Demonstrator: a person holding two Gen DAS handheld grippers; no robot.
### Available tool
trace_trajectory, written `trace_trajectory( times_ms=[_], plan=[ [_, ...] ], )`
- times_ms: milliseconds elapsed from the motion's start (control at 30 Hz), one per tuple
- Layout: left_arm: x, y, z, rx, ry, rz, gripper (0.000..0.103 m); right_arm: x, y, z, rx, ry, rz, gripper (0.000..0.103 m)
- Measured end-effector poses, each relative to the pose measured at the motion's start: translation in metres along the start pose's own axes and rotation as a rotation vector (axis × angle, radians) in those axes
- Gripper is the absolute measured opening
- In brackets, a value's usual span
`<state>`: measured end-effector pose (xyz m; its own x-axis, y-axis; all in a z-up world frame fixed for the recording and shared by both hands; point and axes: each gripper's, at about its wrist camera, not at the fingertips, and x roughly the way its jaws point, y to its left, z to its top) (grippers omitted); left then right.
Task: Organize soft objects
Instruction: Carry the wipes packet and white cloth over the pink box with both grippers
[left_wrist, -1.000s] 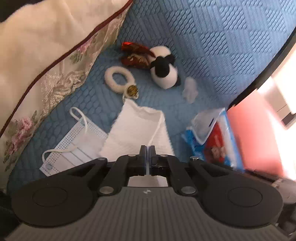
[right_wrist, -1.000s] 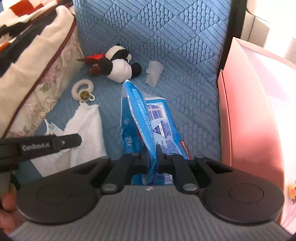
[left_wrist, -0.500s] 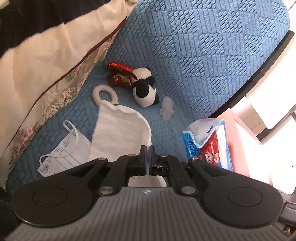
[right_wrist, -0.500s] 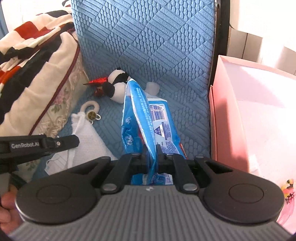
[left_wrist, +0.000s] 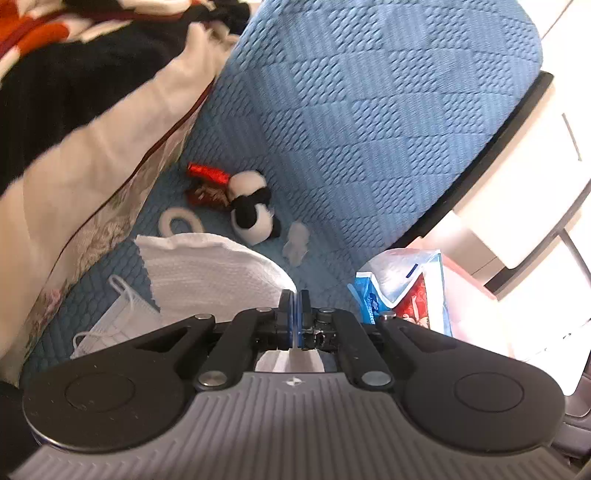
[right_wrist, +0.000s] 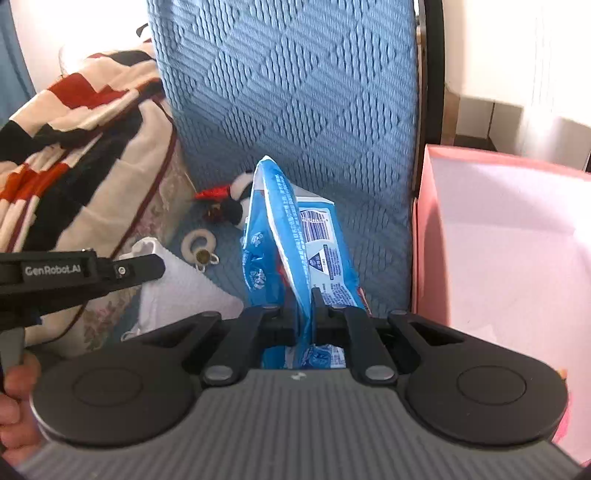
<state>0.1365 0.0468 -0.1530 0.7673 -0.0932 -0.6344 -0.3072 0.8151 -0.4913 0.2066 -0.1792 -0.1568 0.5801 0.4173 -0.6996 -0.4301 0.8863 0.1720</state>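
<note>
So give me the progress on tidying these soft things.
Nothing looks put away yet: the visible part of the pink box is bare. In hand: the left tool is shut on the white cloth, the right tool on the blue tissue pack. Left on the seat: panda plush, face mask, white ring.

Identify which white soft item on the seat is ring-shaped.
The ring, beside the panda: it has an open hole in the middle, unlike the flat towel and the pleated mask.

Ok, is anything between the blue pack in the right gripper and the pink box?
Nothing visible. The right gripper holds the blue pack beside the pink box, whose open inside looks bare on the near side.
</note>
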Motion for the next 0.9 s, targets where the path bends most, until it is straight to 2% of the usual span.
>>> trace_trajectory(
  times_ms=[233,567,900],
  plan=[
    [-0.017,-0.030,0.010,0.033,-0.032,-0.019,0.002,-0.031,-0.018,0.016,0.014,-0.054,-0.011,0.010],
    [-0.029,-0.092,0.020,0.111,-0.058,-0.053,0.002,-0.070,-0.049,0.038,0.043,-0.107,-0.041,0.010],
    [-0.030,-0.155,0.026,0.180,-0.043,-0.090,0.002,-0.108,-0.095,0.051,0.100,-0.139,-0.055,0.010]
  ],
)
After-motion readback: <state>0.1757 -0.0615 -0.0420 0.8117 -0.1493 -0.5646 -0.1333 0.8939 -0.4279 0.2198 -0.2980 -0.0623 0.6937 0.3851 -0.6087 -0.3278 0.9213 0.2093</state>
